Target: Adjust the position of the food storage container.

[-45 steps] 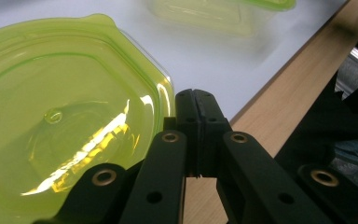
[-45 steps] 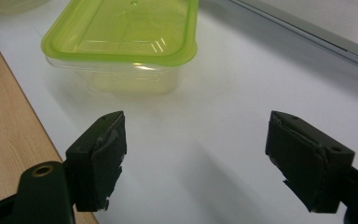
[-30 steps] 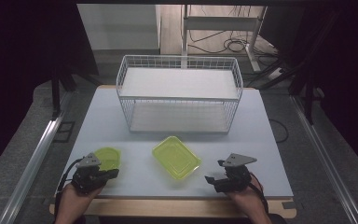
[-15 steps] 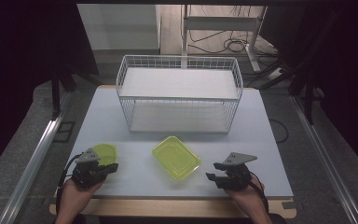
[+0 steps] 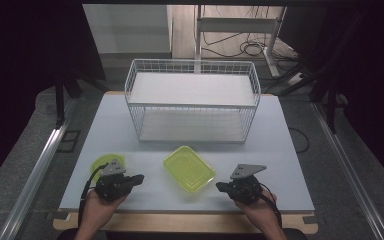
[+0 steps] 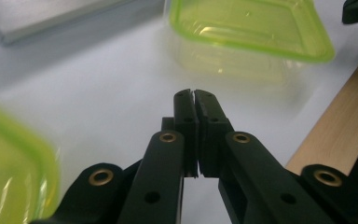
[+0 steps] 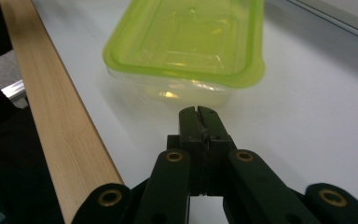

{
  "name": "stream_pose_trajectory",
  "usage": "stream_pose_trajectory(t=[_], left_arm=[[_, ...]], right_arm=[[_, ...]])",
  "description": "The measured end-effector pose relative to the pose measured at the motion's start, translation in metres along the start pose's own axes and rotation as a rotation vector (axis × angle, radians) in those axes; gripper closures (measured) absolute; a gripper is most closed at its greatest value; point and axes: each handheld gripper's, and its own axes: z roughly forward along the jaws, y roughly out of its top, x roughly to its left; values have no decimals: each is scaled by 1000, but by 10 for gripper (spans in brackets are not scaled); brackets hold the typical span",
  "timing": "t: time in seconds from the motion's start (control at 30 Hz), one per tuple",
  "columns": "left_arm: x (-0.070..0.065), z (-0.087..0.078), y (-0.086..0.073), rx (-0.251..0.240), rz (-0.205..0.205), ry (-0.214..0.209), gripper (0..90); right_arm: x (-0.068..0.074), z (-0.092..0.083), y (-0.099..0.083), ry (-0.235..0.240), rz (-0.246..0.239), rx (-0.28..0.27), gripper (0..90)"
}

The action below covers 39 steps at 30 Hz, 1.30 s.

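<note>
A white table (image 5: 290,165) is carrying a wire basket (image 5: 192,102) at its far middle, and the basket is holding nothing that can be made out. Nearer, at the middle, a green tub (image 5: 189,168) is lying with its lid on; through its clear lower wall nothing is showing inside. At the near left a green lid (image 5: 101,162) is lying flat, partly covered by the left gripper (image 5: 139,177).

The left gripper is sitting clenched on nothing, its jaws pressed together and pointing right toward the tub, which is lying near but apart from it. In the left gripper view the green lid is blurred and cut off by the frame's edge.

The right gripper (image 5: 220,186) has just been closing and is now clamped on nothing. Its tips are pointing left, with the tub just beyond them, not touching.
</note>
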Motion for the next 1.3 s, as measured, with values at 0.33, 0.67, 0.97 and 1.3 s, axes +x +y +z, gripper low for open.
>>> stream_pose_trajectory(t=[0.33,0.67,0.97,1.3], left_arm=[[-6,29,35,-4,49,-4,880],[1,56,61,-7,30,50,877],[7,88,71,36,2,161,878],[7,97,68,102,16,168,891]], right_arm=[[4,13,21,56,6,-52,889],[1,14,23,29,1,-51,884],[1,15,11,33,12,-6,871],[-1,19,11,31,16,12,863]])
